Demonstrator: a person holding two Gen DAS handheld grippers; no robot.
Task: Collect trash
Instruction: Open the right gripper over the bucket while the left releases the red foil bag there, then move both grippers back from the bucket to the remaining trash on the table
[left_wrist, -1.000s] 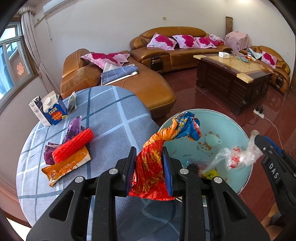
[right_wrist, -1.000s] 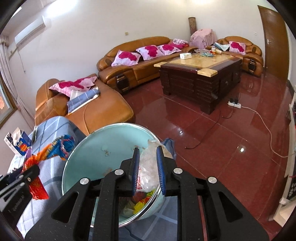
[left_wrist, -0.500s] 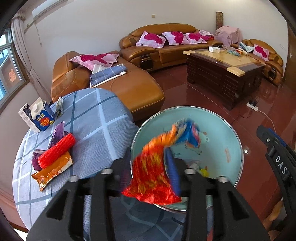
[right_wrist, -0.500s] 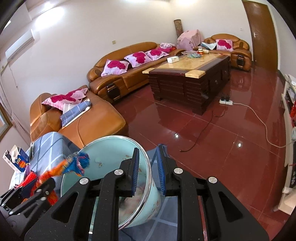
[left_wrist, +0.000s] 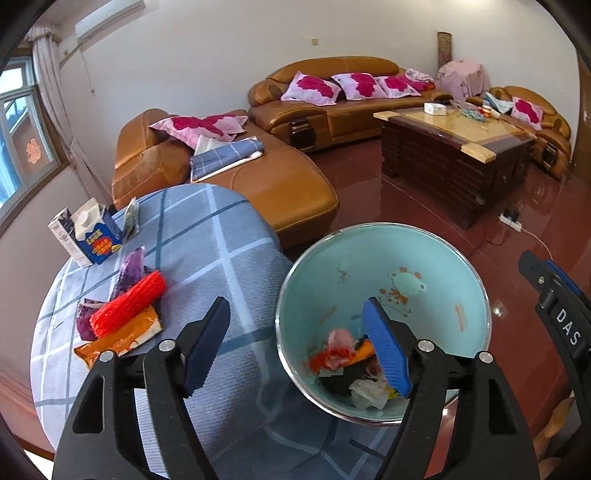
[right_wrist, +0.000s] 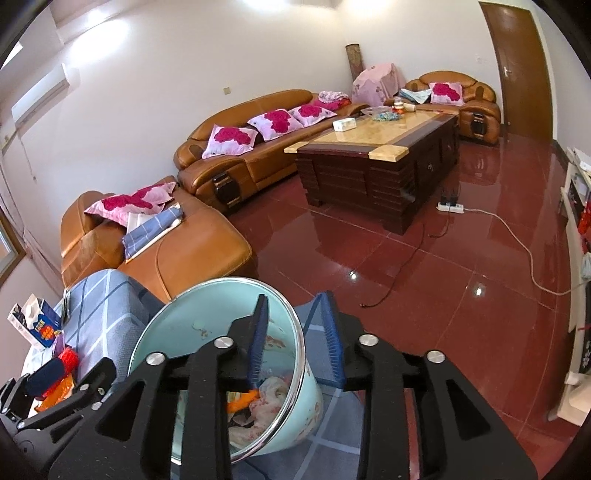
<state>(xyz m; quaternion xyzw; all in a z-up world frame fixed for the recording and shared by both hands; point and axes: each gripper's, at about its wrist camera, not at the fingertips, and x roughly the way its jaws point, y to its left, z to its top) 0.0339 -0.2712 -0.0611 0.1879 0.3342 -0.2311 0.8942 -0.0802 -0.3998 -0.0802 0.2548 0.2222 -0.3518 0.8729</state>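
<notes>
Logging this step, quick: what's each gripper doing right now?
Left gripper: open, empty, jaws just opened.
Right gripper: open, empty, jaws just opened, straddling the basin rim.

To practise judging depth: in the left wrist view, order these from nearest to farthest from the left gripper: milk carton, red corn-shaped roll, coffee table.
1. Red corn-shaped roll, left of the left gripper.
2. Milk carton, table's far left edge.
3. Coffee table, across the room.

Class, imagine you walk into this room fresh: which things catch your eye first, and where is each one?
The pale green basin on the checked tablecloth stands out, with crumpled wrappers heaped at its bottom. Left of it lies a bright red ridged roll on an orange packet. Behind, tan leather sofas carry pink cushions.
</notes>
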